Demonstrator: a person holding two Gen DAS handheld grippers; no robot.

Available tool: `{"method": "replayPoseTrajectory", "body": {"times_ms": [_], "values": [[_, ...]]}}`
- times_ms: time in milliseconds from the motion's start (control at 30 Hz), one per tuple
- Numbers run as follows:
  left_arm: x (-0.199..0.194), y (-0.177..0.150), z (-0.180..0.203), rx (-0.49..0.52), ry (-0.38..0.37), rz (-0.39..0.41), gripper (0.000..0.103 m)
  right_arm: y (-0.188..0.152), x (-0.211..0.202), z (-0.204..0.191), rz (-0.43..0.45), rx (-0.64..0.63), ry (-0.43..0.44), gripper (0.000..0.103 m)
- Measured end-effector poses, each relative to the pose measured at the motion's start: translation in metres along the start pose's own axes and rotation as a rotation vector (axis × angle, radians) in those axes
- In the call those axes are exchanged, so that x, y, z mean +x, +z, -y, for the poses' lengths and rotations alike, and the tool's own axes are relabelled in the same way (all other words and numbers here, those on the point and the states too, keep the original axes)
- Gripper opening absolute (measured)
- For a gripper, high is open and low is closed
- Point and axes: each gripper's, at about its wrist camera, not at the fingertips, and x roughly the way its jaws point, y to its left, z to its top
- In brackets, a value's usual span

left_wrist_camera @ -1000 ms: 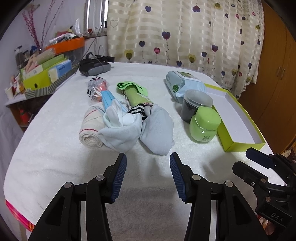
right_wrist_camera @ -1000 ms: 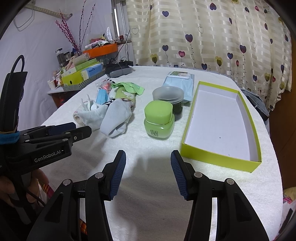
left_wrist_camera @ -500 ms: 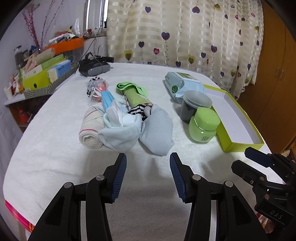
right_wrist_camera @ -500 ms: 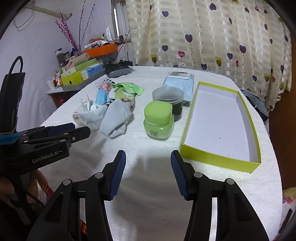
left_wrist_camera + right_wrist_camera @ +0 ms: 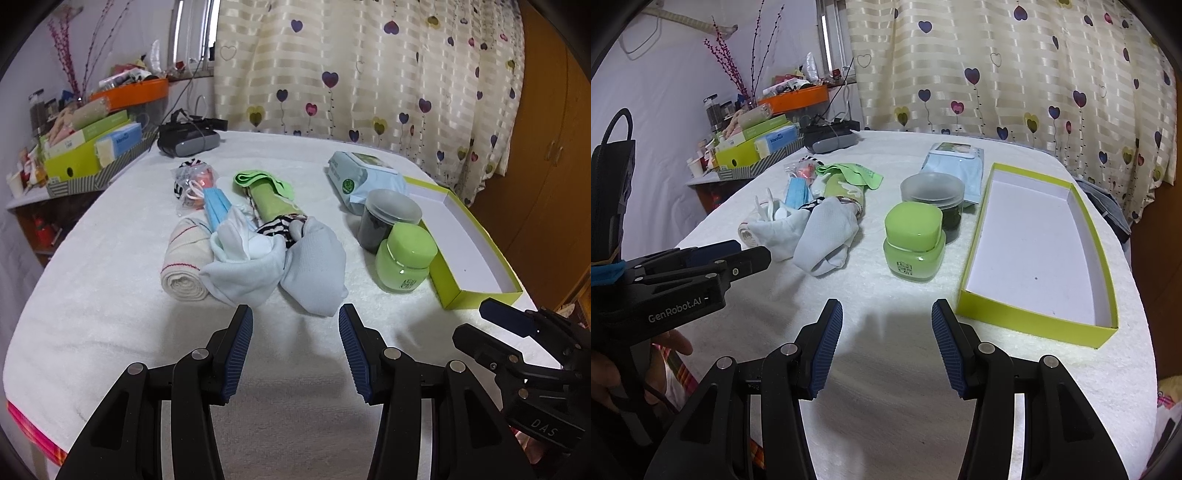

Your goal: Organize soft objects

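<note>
With the left gripper (image 5: 295, 321) and right gripper (image 5: 886, 314) both spread apart and holding nothing above the near table edge, the pale blue sock (image 5: 314, 266) lies mid-table left of the green jar (image 5: 404, 260), long axis running near-to-far.

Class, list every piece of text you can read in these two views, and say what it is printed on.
"GenRobot.AI": side of the left gripper.
"DAS": body of the right gripper.
Green jar label, wipes pack and blue box print: too small or blurred to read.
</note>
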Motion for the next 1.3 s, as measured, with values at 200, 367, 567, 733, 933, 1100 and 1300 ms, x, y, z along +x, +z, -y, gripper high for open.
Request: {"method": "replayPoseTrajectory", "body": {"times_ms": [200, 367, 567, 733, 933, 1100, 1300], "values": [[0.001, -0.001, -0.001, -0.004, -0.001, -0.002, 0.047, 0.001, 0.001, -0.002, 0.0, -0.003, 0.003, 0.052], [0.001, -0.001, -0.001, -0.004, -0.002, -0.002, 0.047, 0.001, 0.003, -0.003, -0.001, -0.004, 0.006, 0.052], [0.002, -0.003, -0.004, -0.009, -0.021, -0.002, 0.047, 0.003, 0.006, -0.006, -0.001, -0.012, 0.013, 0.052], [0.002, -0.003, -0.016, -0.038, -0.014, 0.001, 0.047, 0.007, 0.011, -0.014, -0.005, -0.032, 0.034, 0.052], [-0.004, 0.001, -0.036, -0.077, -0.004, 0.03, 0.047, 0.015, 0.022, -0.028, -0.015, -0.056, 0.067, 0.052], [-0.005, 0.007, -0.061, -0.128, -0.004, 0.051, 0.047, 0.025, 0.035, -0.043, -0.019, -0.087, 0.101, 0.052], [0.007, 0.011, -0.072, -0.144, -0.048, 0.033, 0.049, 0.037, 0.06, -0.052, -0.041, -0.069, 0.116, 0.052]]}}
